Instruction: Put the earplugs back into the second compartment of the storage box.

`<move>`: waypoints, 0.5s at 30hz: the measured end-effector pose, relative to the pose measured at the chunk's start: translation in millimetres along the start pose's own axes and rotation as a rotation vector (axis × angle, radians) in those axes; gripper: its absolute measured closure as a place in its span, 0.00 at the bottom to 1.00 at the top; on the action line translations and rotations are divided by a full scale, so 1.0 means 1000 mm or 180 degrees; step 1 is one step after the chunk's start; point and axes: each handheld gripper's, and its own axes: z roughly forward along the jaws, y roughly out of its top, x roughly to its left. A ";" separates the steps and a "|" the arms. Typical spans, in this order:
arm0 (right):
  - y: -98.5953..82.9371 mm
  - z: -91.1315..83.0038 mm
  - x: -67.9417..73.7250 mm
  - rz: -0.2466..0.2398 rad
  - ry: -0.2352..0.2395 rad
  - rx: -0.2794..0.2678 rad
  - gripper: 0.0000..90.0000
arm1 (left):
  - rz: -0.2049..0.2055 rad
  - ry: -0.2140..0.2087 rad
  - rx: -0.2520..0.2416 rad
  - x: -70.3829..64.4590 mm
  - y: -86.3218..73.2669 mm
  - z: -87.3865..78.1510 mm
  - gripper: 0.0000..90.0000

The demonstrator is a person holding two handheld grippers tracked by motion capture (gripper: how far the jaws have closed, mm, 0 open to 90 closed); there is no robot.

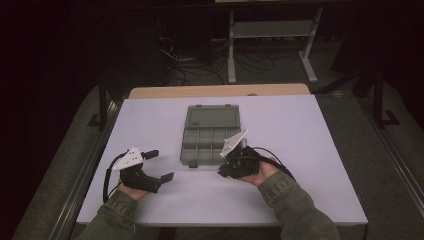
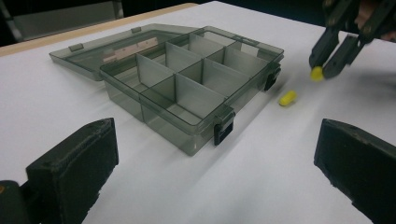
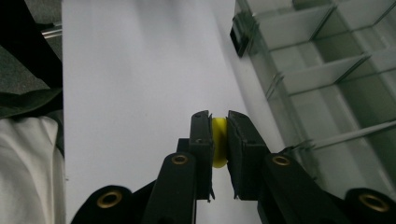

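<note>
High view first, from the left of the frame: your left gripper (image 1: pixel 152 165) rests low on the white bench (image 1: pixel 300 130) with its fingers spread wide and nothing between them, well apart from the compartment box (image 1: pixel 210 142) at centre. Leave it parked there; the box looks steady with its lid laid flat open toward the top of the frame.

Moving right, your right gripper (image 1: pixel 231 162) sits just beside the box's lower right corner. In the right gripper view its fingers (image 3: pixel 201 140) are narrowed onto a small yellow piece (image 3: pixel 219 140), pinched squarely at the tips. Keep that squeeze even and lift before you travel, so the piece clears the box wall. Carry it over one cell, lower it between the dividers, then release.

In the left gripper view a second yellow piece (image 2: pixel 287 97) lies loose on the bench near the box's latch (image 2: pixel 223 132); I'd avoid brushing it as you swing across.
</note>
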 end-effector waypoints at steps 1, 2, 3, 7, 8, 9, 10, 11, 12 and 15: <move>0.003 -0.003 -0.001 -0.0005 -0.0009 -0.0003 0.88 | 0.0001 0.0000 0.0002 0.000 0.000 0.000 0.00; 0.007 -0.006 -0.003 -0.0017 -0.0013 -0.0010 0.88 | 0.0002 0.0000 -0.0002 0.000 0.000 0.000 0.00; 0.010 -0.009 -0.004 -0.0020 -0.0018 -0.0016 0.88 | 0.0006 0.0001 -0.0003 0.000 0.000 0.000 0.00; 0.024 -0.019 -0.009 -0.0048 -0.0034 -0.0046 0.88 | 0.0006 0.0003 -0.0008 0.000 0.000 0.000 0.00; 0.027 -0.021 -0.011 -0.0042 -0.0028 -0.0057 0.88 | 0.0001 0.0003 -0.0012 0.000 0.000 0.000 0.00; 0.030 -0.023 -0.012 -0.0049 -0.0030 -0.0067 0.88 | -0.0004 0.0003 -0.0019 0.000 0.000 0.000 0.00; 0.033 -0.025 -0.014 -0.0042 -0.0039 -0.0066 0.88 | -0.0001 0.0000 -0.0019 0.000 0.000 0.000 0.00; 0.036 -0.027 -0.016 -0.0048 -0.0038 -0.0073 0.88 | 0.0003 0.0001 -0.0019 0.000 0.000 0.000 0.00; 0.039 -0.028 -0.017 -0.0042 -0.0039 -0.0078 0.88 | 0.0005 0.0001 -0.0021 0.000 0.000 0.000 0.00; 0.045 -0.031 -0.021 -0.0060 -0.0040 -0.0066 0.88 | 0.0007 0.0001 -0.0021 0.000 0.000 0.000 0.00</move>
